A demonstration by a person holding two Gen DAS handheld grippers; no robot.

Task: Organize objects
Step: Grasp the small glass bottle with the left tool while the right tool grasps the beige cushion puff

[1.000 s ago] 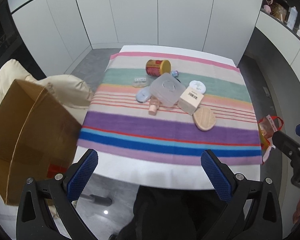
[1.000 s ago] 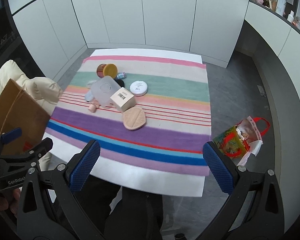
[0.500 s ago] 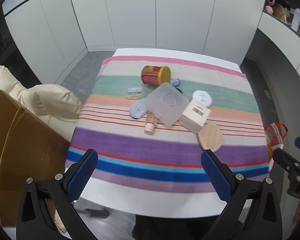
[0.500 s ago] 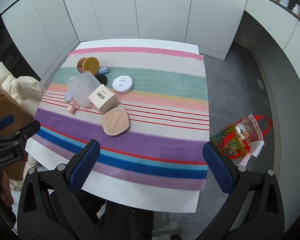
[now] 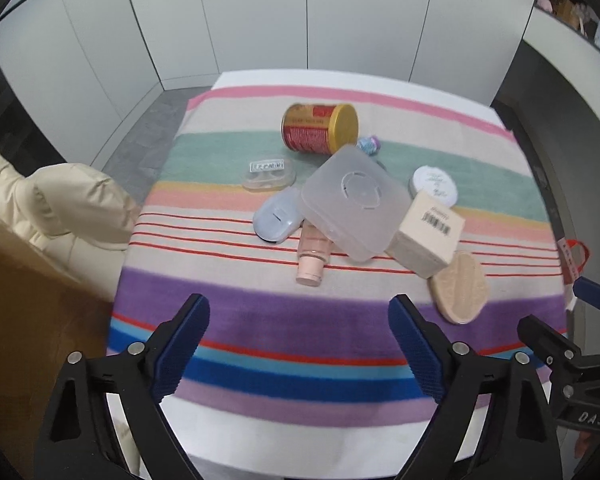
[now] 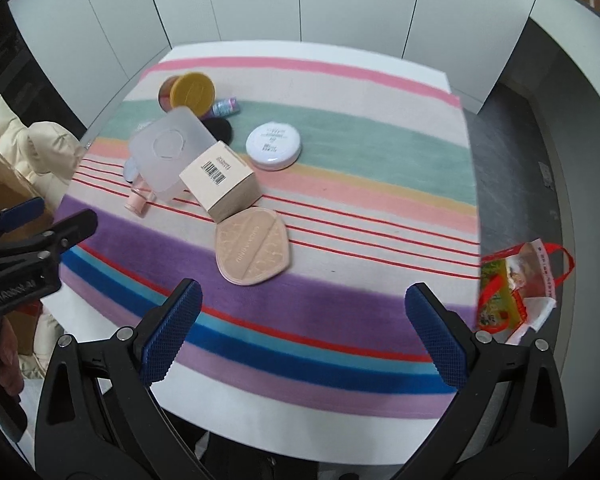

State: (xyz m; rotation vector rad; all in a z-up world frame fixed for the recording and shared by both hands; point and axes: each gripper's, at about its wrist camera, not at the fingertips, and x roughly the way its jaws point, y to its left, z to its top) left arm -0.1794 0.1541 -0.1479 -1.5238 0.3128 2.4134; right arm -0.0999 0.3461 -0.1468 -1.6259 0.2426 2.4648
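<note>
Judging from the layout, the step is the first reach into the pile, best started with a loose outer piece rather than the overlapped lid. The left claw [image 5: 298, 344], jaws apart and empty, hangs short of the pink tube [image 5: 313, 254]. The right claw [image 6: 300, 334], likewise apart, sits just short of the puff [image 6: 252, 246].

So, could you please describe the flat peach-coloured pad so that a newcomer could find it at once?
Look at the striped cloth on the table, then at the pile of toiletries on it. At the pile's near edge, just in front of the cardboard box with the barcode, lies the pad: the only flat, soft, quilted piece there.
</note>
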